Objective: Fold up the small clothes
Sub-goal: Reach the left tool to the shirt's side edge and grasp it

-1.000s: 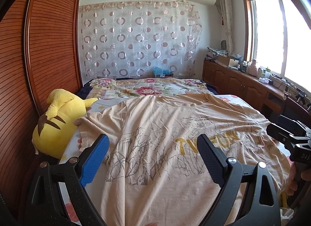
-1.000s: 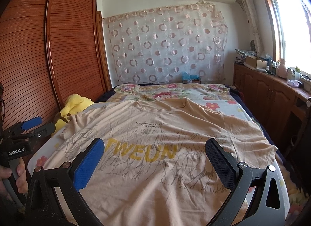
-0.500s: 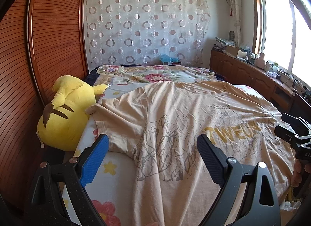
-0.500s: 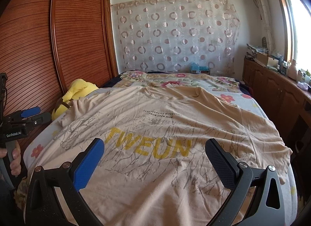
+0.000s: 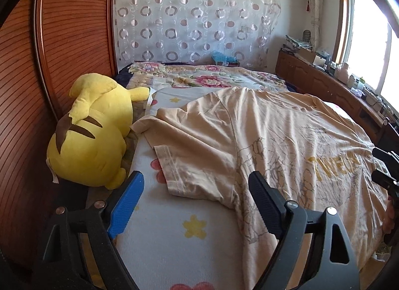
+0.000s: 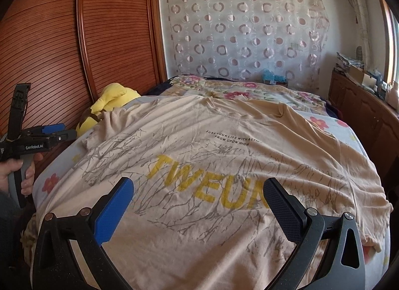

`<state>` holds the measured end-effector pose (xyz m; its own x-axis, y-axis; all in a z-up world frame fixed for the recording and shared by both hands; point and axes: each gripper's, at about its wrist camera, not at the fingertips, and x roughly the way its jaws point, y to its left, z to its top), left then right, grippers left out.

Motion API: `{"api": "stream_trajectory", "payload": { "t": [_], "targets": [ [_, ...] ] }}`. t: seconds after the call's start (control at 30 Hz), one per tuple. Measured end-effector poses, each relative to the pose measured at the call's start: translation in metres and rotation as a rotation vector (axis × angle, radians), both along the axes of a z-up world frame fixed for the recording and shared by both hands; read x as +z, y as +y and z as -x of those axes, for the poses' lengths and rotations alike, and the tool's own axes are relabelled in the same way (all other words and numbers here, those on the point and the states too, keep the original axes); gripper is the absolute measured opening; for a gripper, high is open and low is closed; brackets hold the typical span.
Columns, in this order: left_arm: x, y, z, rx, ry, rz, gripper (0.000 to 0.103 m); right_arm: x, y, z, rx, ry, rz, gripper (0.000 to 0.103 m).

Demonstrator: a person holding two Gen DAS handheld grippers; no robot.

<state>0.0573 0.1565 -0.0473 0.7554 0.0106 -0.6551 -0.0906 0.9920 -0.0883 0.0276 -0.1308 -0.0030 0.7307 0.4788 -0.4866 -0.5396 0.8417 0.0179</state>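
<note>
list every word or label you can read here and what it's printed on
"TWEUN": big yellow letters on the chest of the beige t-shirt, last letter partly behind a finger of the right gripper.
"FUSE YOUR LIFE WITH ACTION" / "FROM UPON HIGH": small black print above it on the t-shirt; the first line's end is hard to read.
"GenRobot.AI": white label on the left gripper.
Items on the side cabinet: too small to read.

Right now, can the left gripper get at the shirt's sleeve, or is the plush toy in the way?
Probably yes. The left gripper is closing with nothing between its jaws, and the sleeve lies flat just ahead. The plush toy sits off to the side, apart from the sleeve hem.
</note>
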Motion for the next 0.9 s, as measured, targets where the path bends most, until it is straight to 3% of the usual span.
{"api": "stream_trajectory", "payload": {
  "t": [0.2,0.6,0.8,0.9],
  "targets": [
    [-0.010,0.016,-0.021,-0.030,0.069,0.066,0.062,-0.002,0.003,0.000,0.029,0.019,0.029,0.103],
    [-0.027,0.032,-0.071,0.001,0.195,0.058,0.057,0.004,0.024,-0.019,0.088,0.049,0.087,0.103],
    [-0.030,0.039,-0.082,0.012,0.207,0.062,0.051,0.009,0.030,-0.024,0.097,0.041,0.090,0.103],
    [-0.031,0.034,-0.082,0.012,0.201,-0.010,0.035,0.004,0.029,-0.025,0.101,0.044,0.080,0.103]
  ]
}}
